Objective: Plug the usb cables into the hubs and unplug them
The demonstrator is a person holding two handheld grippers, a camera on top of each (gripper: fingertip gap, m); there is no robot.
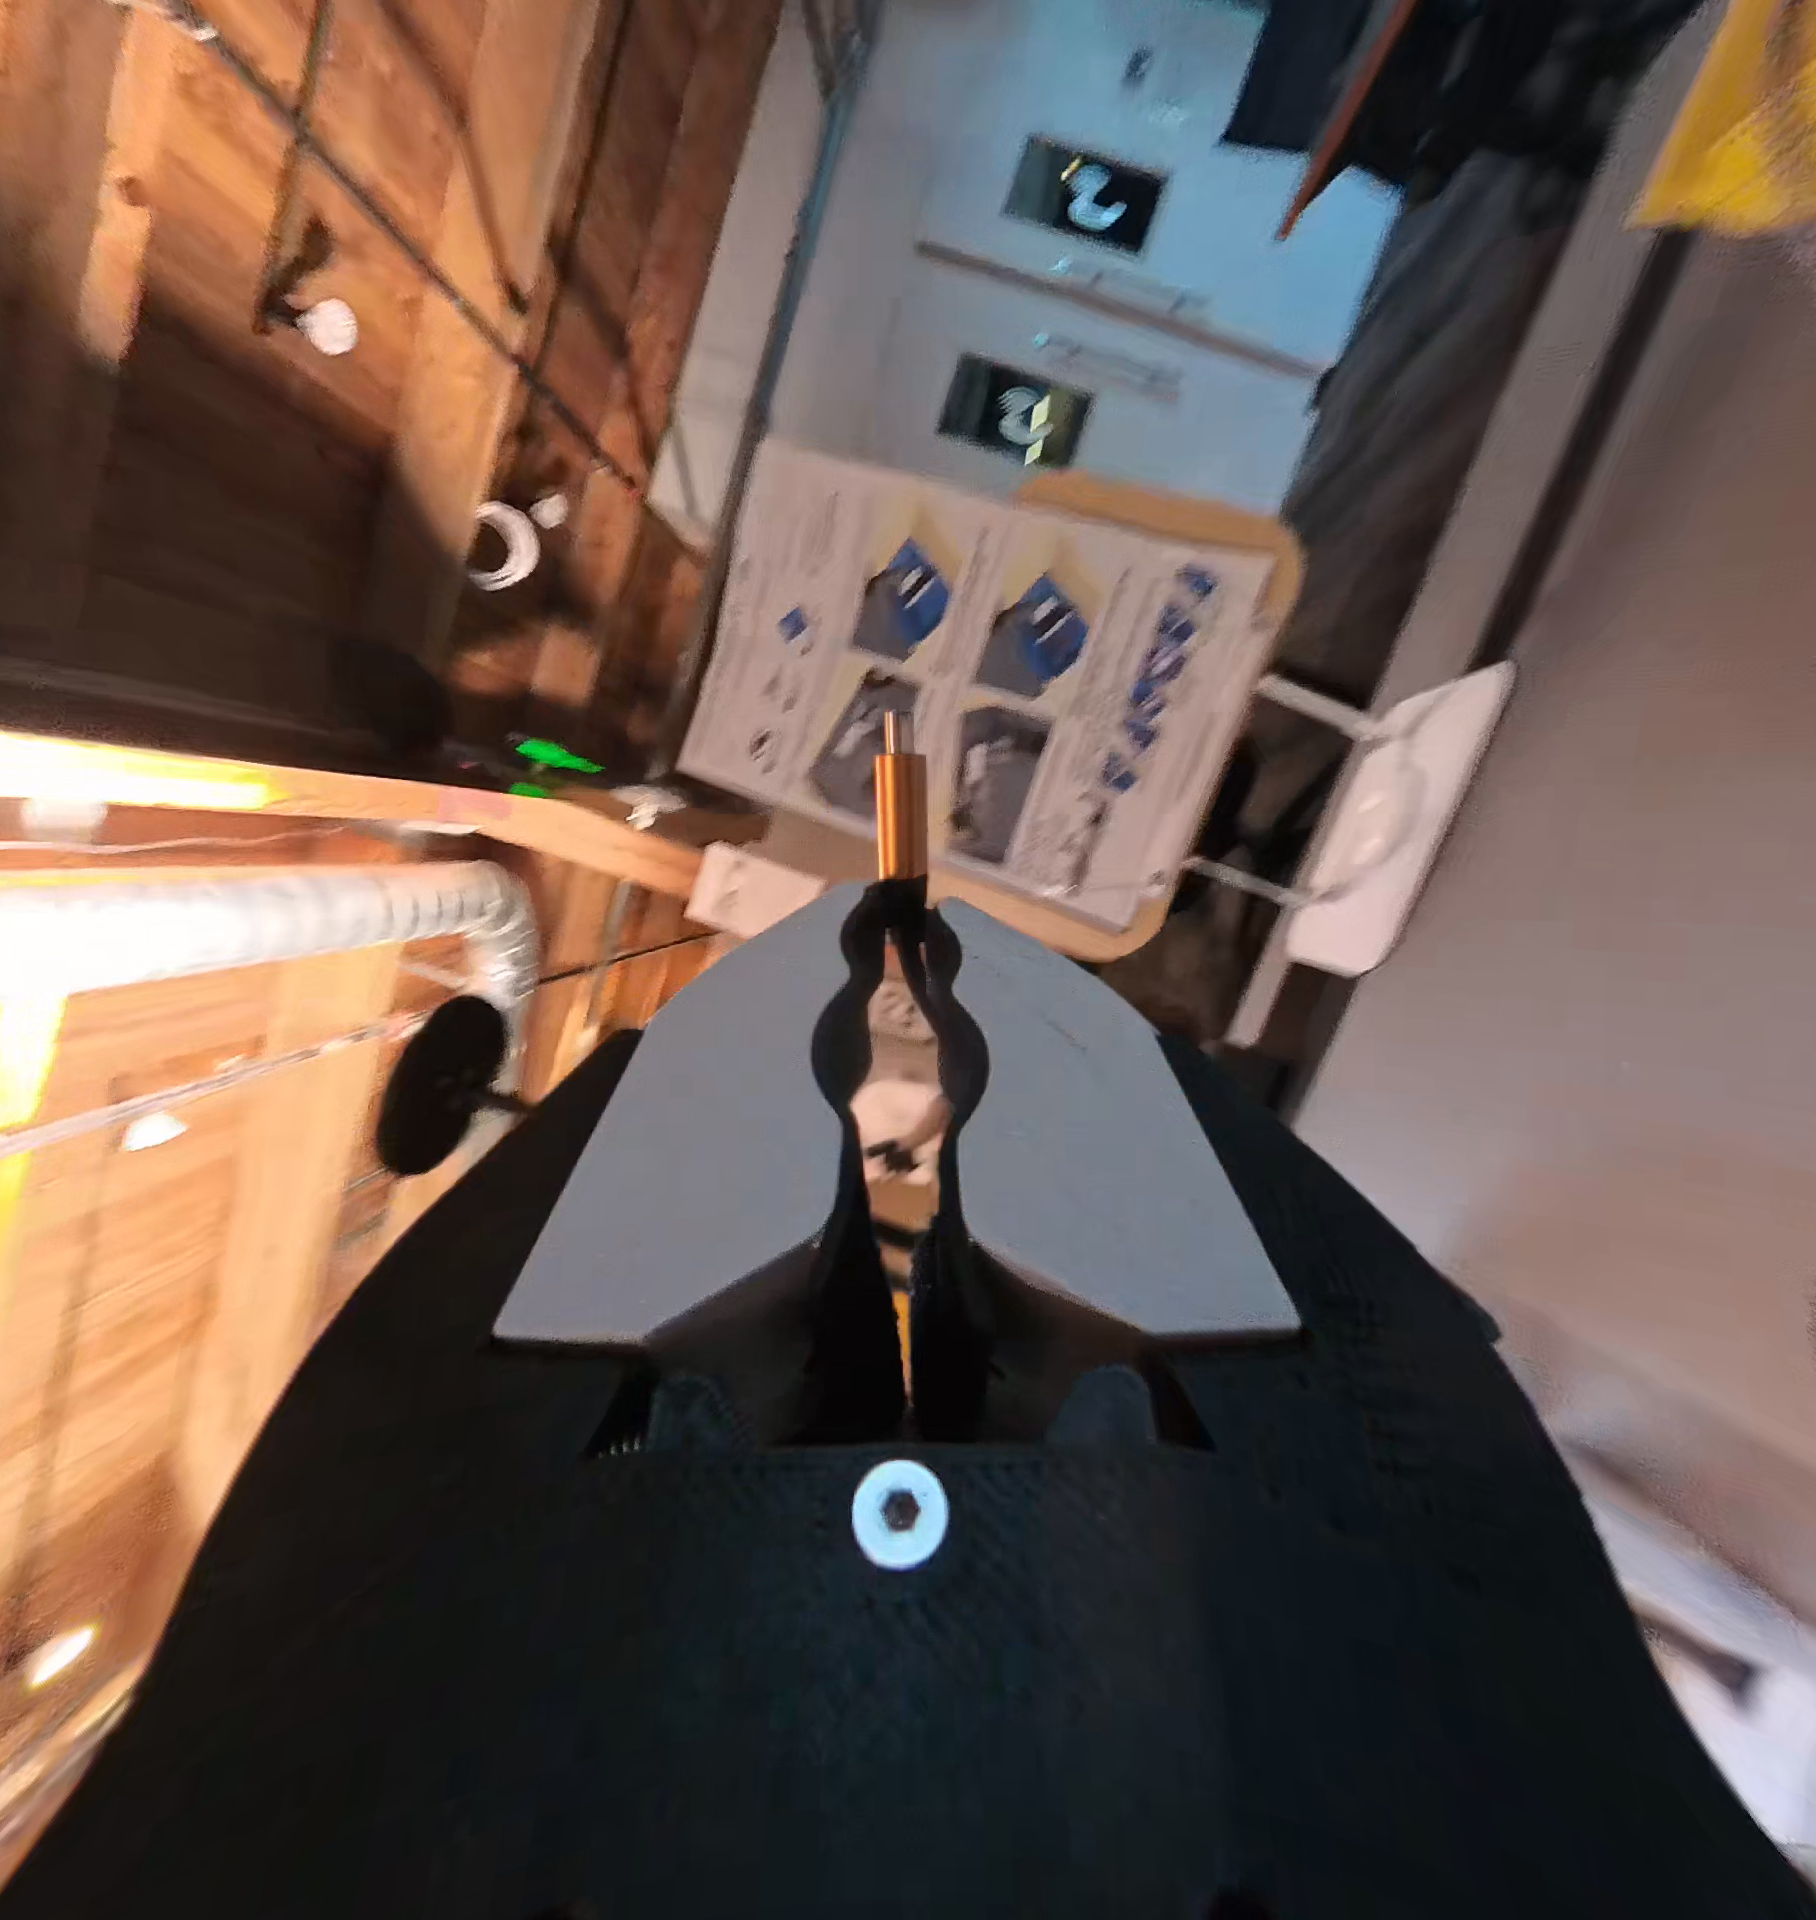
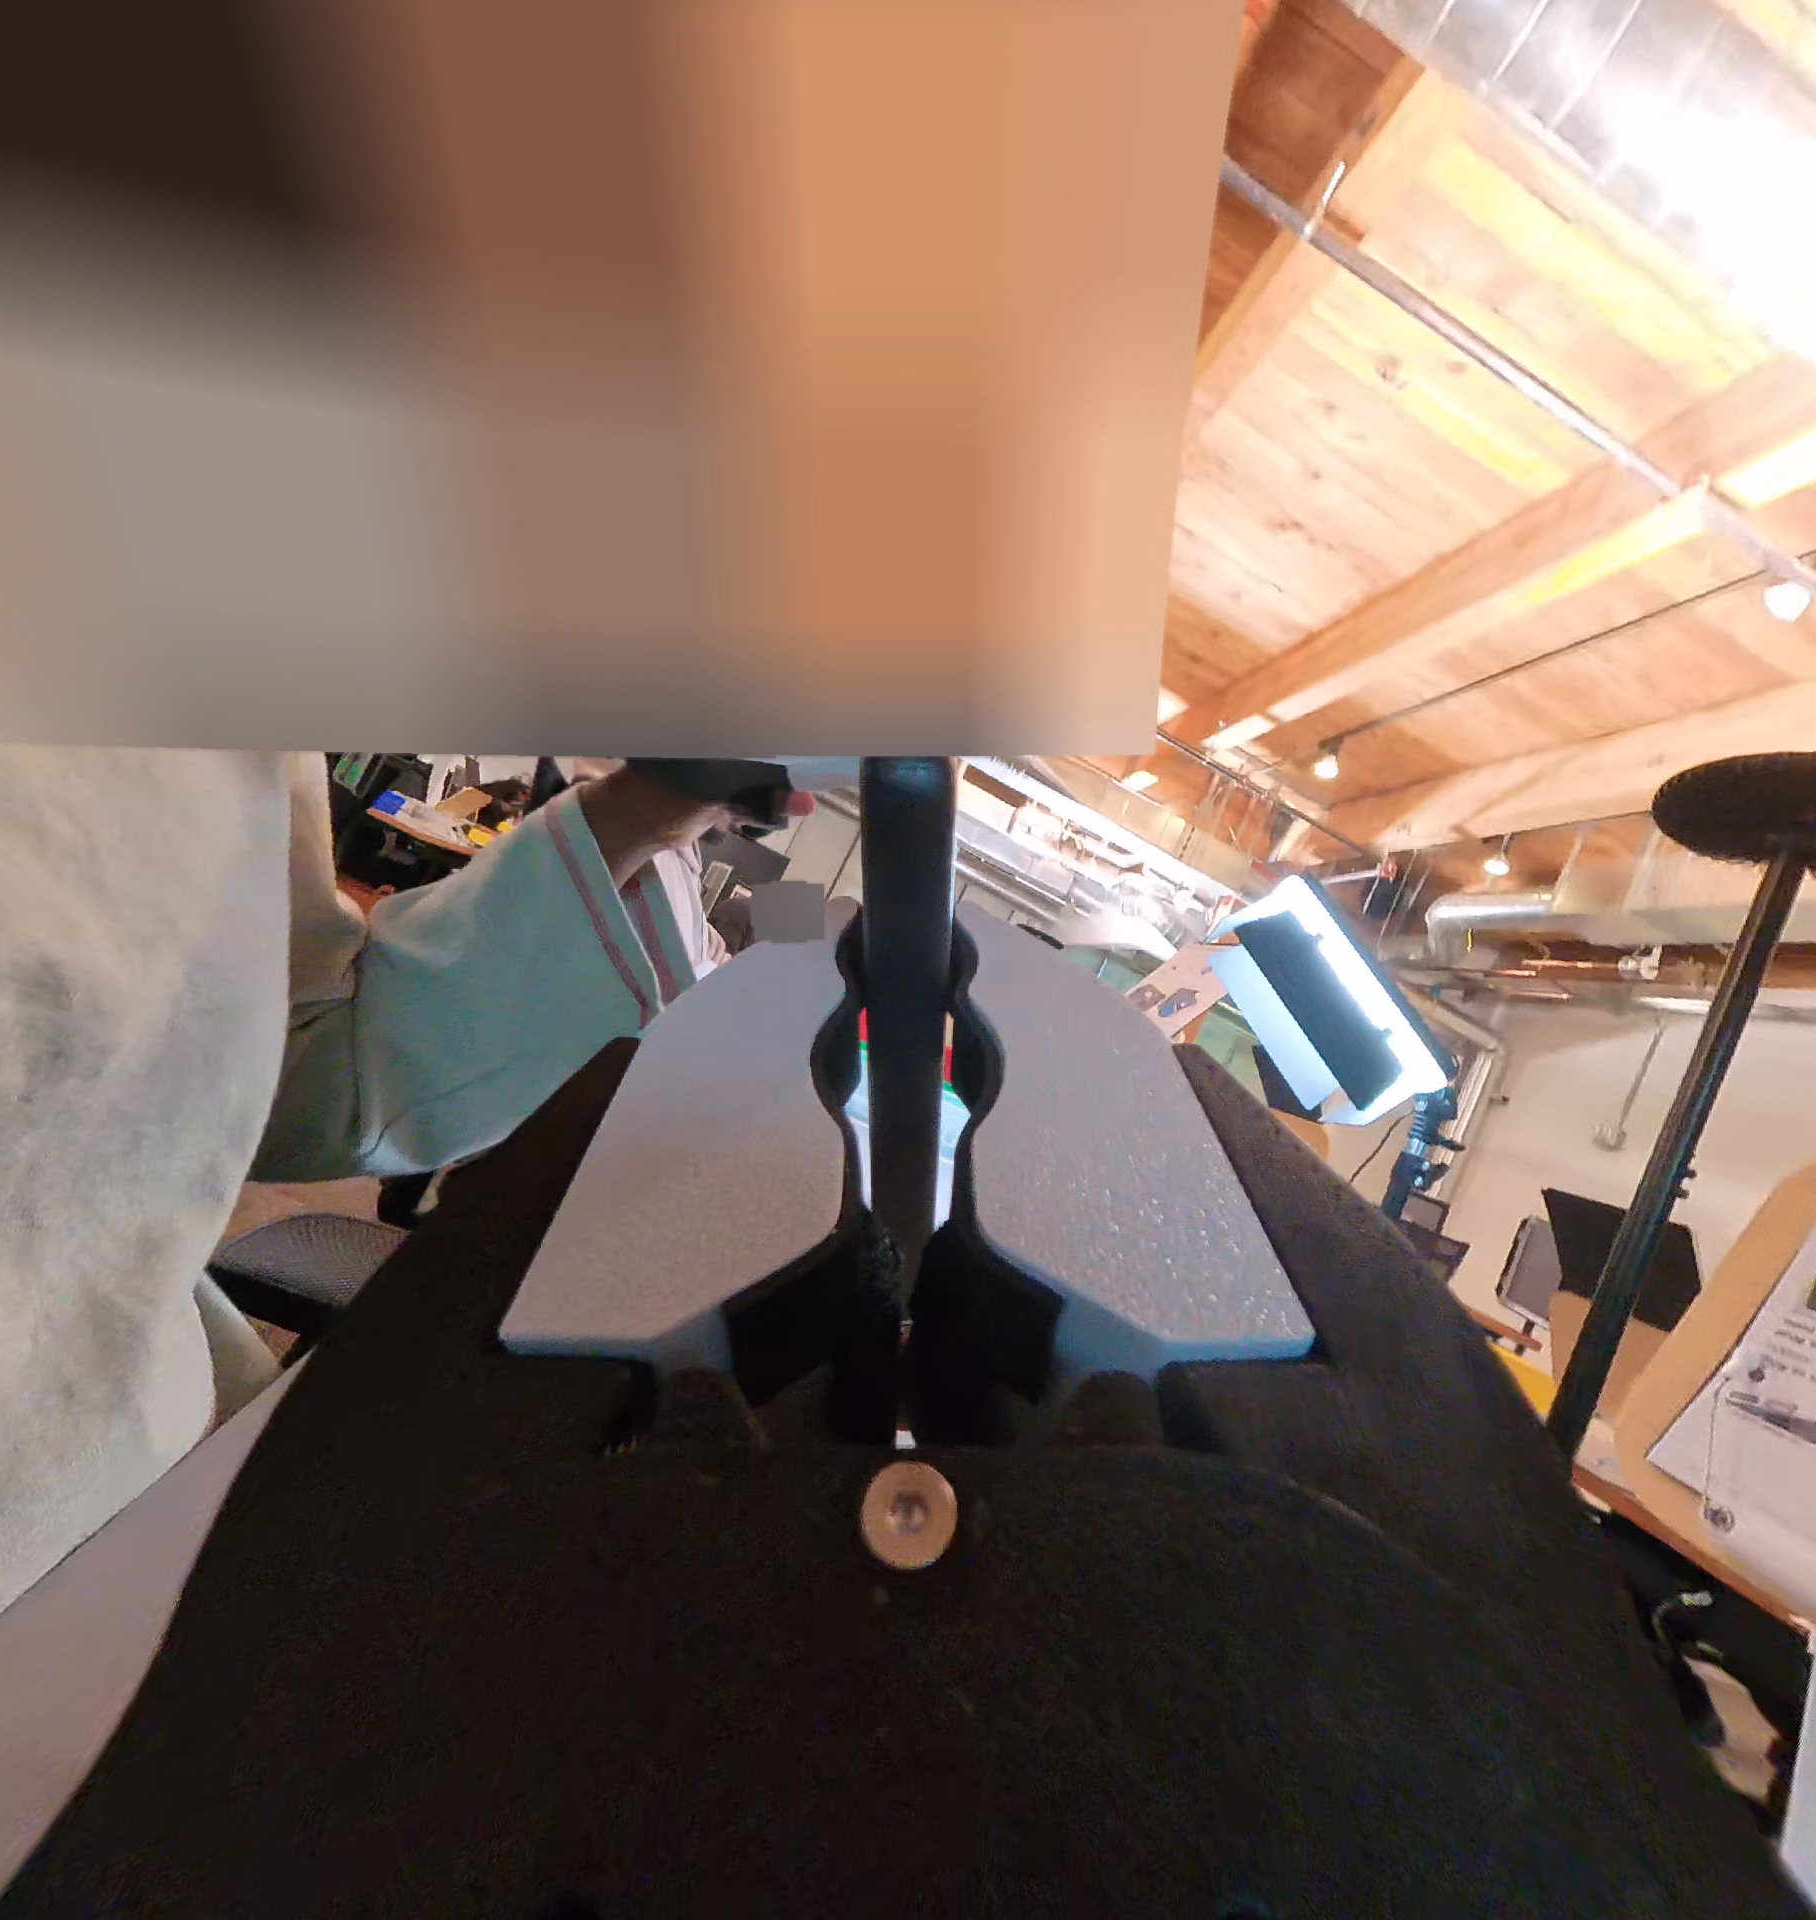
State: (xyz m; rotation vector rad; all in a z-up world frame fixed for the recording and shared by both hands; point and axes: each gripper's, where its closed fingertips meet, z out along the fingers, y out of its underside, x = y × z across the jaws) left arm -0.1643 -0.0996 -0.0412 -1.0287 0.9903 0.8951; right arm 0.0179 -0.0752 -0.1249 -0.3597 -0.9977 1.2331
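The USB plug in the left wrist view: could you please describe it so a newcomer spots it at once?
Start at the big black left claw filling the lower frame and follow its grey fingers to their tips. Pinched there, an orange USB plug with a silver tip juts out, the only orange metal cylinder.

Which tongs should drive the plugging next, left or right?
Probably left: the left tongs pinch the orange plug, tip free ahead. The right tongs grip a flat black hub, better held steady.

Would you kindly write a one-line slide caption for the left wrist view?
Left gripper shut on an orange USB plug, its metal tip pointing at a blurred poster board.
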